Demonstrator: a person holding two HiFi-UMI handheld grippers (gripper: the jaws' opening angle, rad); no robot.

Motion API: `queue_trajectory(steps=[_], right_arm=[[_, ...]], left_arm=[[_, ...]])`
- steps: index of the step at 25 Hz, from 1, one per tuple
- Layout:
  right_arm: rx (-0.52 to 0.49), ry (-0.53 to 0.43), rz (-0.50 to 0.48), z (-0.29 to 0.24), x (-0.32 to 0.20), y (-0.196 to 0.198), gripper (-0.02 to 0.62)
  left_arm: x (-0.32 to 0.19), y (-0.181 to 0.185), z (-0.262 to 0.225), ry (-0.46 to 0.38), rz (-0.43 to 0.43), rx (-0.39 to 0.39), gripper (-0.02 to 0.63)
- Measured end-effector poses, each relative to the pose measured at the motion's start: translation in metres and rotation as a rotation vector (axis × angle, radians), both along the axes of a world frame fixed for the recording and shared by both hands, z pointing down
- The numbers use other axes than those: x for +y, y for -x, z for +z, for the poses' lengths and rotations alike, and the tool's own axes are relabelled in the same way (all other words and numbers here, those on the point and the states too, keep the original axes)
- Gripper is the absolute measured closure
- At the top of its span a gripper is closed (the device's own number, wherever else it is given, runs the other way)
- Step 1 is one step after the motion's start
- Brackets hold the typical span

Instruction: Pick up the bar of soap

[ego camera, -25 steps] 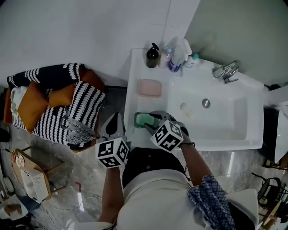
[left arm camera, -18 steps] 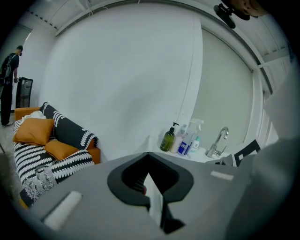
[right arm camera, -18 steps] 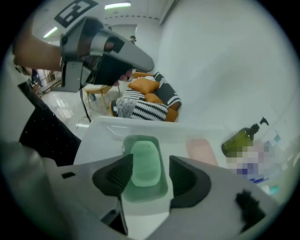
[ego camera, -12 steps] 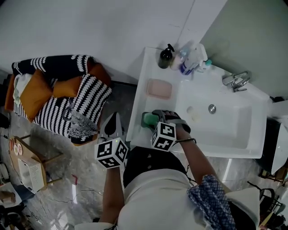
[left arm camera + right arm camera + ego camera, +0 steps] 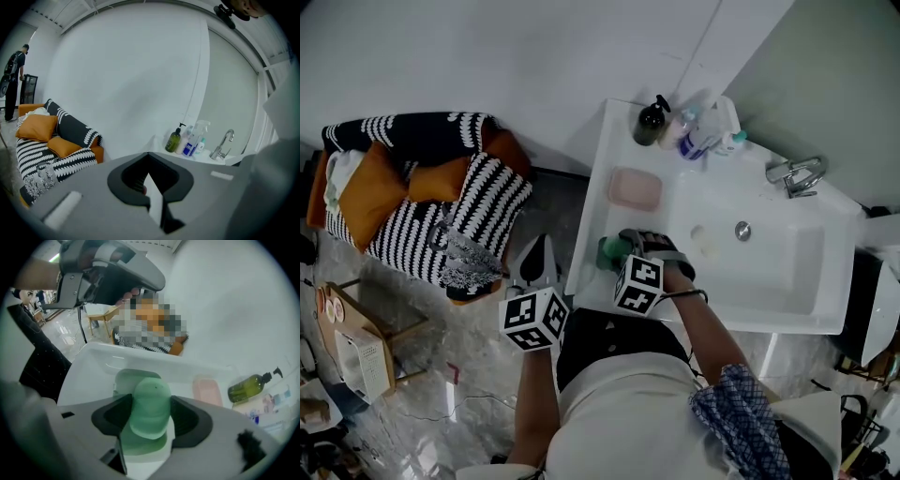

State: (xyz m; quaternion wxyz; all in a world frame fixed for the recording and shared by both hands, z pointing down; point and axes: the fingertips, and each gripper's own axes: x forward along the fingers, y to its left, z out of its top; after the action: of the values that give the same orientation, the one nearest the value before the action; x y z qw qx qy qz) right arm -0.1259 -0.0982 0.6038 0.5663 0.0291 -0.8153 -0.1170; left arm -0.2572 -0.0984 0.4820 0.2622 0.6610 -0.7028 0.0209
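the pale green oval bar of soap [image 5: 150, 404] lies lengthwise between the right claw's [image 5: 151, 417] just-widened, released jaws, at the white sink counter's [image 5: 617, 148] near left corner.

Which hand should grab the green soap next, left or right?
Right. The right gripper is over the sink counter with the green soap between its jaws, which have just been opening. The left gripper hangs beside the counter, jaws together, away from the soap.
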Motion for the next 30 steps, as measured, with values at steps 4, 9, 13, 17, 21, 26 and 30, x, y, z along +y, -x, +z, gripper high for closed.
queue_trajectory(steps=[4,9,13,17,21,26,30], right_arm=[[-0.008,0.004,0.018,0.001,-0.001,0.001,0.349],[-0.047,0.041,0.066,-0.002,-0.002,0.002,0.345],[-0.068,0.035,0.069,-0.003,-0.002,-0.002,0.345],[-0.122,0.025,0.118,-0.015,-0.009,-0.004,0.345],[-0.185,0.045,0.160,-0.031,-0.012,-0.002,0.345],[-0.216,0.043,0.184,-0.040,-0.010,-0.008,0.345],[-0.244,0.036,0.216,-0.048,-0.011,-0.015,0.345]], left_arm=[[-0.002,-0.001,0.002,0.002,0.002,0.003,0.598],[-0.005,-0.007,0.001,0.000,0.014,0.001,0.598],[-0.007,-0.012,-0.001,-0.006,0.022,-0.003,0.598],[-0.006,-0.014,-0.001,-0.003,0.026,-0.004,0.598],[-0.006,-0.021,0.000,-0.001,0.039,-0.002,0.598],[-0.010,-0.032,-0.003,-0.011,0.069,-0.007,0.598],[-0.013,-0.042,-0.006,-0.013,0.097,-0.013,0.598]])
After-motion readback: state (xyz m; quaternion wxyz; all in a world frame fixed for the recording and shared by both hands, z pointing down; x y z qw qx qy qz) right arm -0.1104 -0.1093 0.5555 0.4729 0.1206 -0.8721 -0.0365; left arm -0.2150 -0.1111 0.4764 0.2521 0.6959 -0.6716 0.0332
